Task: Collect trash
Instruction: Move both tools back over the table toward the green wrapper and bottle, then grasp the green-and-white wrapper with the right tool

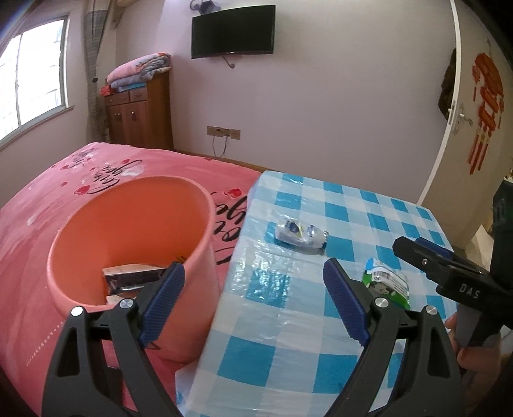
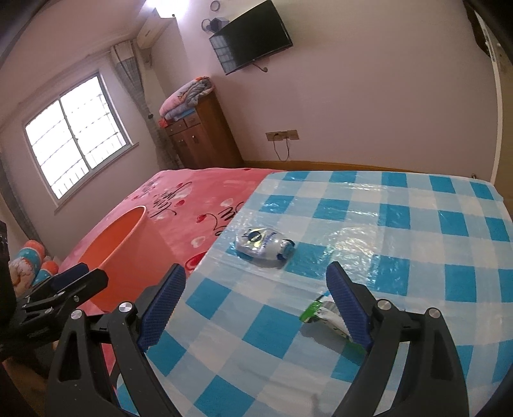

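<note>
An orange bin (image 1: 134,231) stands against the table's left edge, with a box and other trash (image 1: 128,276) inside; it also shows in the right wrist view (image 2: 121,250). A crushed clear bottle (image 1: 299,235) (image 2: 263,245) lies on the blue checked tablecloth (image 1: 288,320) (image 2: 384,224). A green and white wrapper (image 1: 386,282) (image 2: 323,312) lies nearer. My left gripper (image 1: 253,300) is open and empty, over the gap between bin and table. My right gripper (image 2: 255,300) is open and empty, its right finger just over the wrapper; it also shows at the right of the left wrist view (image 1: 413,245).
A bed with a pink cover (image 1: 48,199) lies behind the bin. A wooden cabinet (image 1: 141,112) with folded blankets stands by the far wall under a TV (image 1: 232,30). A door (image 1: 474,106) is at right.
</note>
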A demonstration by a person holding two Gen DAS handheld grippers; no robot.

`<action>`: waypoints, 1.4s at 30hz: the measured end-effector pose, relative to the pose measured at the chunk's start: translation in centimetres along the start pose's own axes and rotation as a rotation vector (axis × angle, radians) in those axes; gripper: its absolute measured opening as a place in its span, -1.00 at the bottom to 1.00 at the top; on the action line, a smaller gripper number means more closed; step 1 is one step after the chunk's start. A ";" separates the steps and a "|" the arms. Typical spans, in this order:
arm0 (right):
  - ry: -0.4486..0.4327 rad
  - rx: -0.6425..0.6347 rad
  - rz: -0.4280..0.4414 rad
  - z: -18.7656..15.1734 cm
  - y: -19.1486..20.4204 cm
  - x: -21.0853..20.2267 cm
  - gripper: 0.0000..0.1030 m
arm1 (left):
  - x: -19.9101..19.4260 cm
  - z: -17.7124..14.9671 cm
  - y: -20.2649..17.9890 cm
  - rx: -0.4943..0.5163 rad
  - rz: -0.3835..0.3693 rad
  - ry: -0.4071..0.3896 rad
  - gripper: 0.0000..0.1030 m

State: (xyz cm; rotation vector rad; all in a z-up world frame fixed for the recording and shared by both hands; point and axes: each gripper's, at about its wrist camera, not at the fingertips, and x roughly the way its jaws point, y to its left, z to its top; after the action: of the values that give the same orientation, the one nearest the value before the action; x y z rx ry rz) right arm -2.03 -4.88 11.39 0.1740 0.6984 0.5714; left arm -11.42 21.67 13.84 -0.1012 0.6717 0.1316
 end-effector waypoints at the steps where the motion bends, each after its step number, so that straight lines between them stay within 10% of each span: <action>1: -0.002 0.002 -0.005 -0.1 -0.3 -0.1 0.72 | 0.1 0.0 -0.3 0.004 -0.001 0.003 0.72; 42: 0.059 0.040 -0.088 -3.0 -9.4 1.7 0.72 | 6.1 -2.1 -7.8 0.119 -0.061 0.165 0.72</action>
State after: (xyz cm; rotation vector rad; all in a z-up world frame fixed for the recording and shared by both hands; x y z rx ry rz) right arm 1.22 -11.84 5.00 0.1634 0.7716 0.4798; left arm -6.73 14.20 8.79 -0.0181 0.8387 0.0242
